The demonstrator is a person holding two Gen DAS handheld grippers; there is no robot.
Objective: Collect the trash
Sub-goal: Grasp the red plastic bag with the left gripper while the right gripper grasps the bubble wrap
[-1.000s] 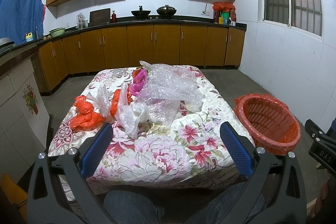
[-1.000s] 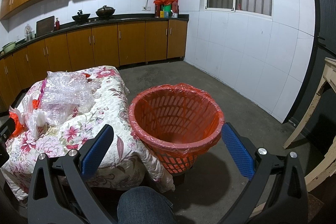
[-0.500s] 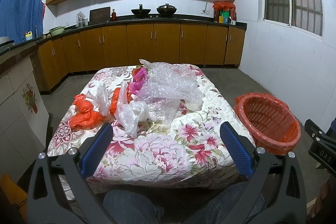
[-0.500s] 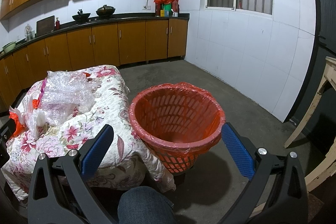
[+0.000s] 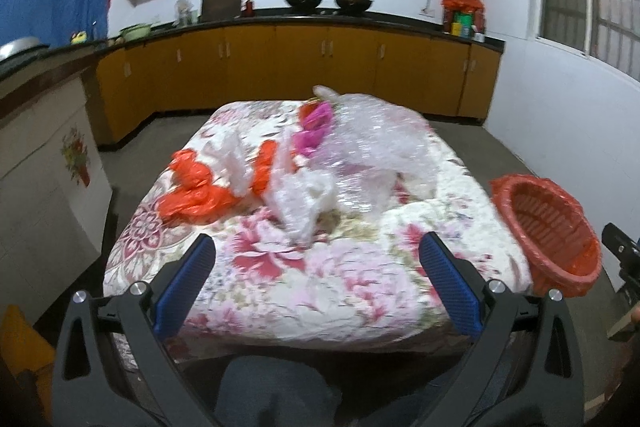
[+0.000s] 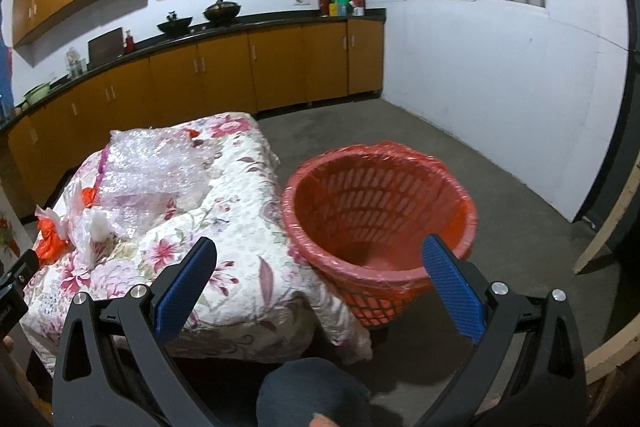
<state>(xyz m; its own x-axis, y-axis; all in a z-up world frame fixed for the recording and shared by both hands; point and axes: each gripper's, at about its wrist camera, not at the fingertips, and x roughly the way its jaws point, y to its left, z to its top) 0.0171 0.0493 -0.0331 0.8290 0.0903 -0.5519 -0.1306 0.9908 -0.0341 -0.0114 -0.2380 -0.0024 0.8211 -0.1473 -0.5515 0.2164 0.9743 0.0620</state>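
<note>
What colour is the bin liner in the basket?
Orange-red liner, matching the basket; clearest in the right wrist view.

Plastic bags (image 5: 296,195) and bubble wrap (image 5: 376,147) lie on the table (image 5: 320,279); the basket (image 5: 548,227) stands just right

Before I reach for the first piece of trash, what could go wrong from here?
1. The white plastic bag lies tangled against the bubble wrap and orange bags; one pinch may drag neighbours along.
2. The open left gripper could snag the loose floral quilt under the thin plastic.
3. The lined red basket stands off the table's right edge; light bags may miss its rim.
</note>
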